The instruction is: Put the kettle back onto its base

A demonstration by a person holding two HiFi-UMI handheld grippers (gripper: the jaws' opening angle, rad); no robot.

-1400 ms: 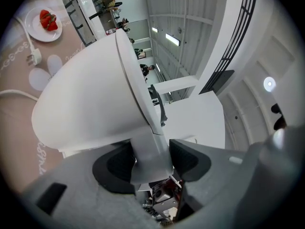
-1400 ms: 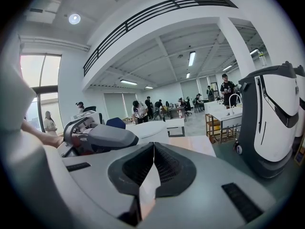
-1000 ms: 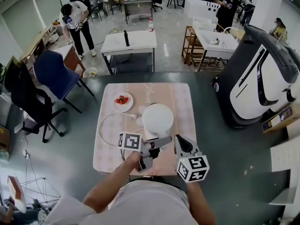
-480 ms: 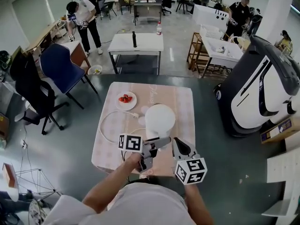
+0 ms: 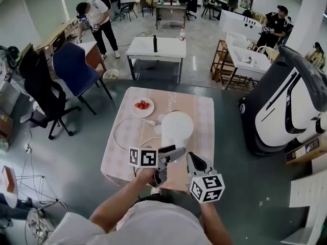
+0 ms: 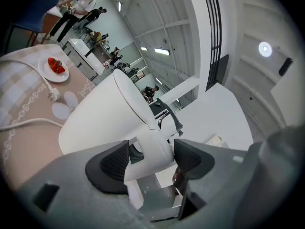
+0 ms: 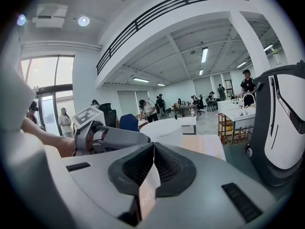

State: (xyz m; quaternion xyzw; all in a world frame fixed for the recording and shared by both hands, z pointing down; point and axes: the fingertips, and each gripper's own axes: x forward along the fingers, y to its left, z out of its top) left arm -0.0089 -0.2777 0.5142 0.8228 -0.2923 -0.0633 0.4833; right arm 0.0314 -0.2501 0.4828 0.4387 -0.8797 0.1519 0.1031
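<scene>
Kettle [image 5: 177, 129] sits on the clothed table [image 5: 122, 160] in a busy hall, handle [image 6: 153, 149] between left tool's [image 5: 172, 153] just-widening jaws, right tool [image 7: 151, 168] closed.

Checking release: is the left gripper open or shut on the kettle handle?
Open: jaws of the left gripper have just been opening, wide apart around the kettle handle.

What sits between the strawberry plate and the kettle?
The white cord's plug, lying on the tablecloth; seen in the head view and left gripper view.
</scene>
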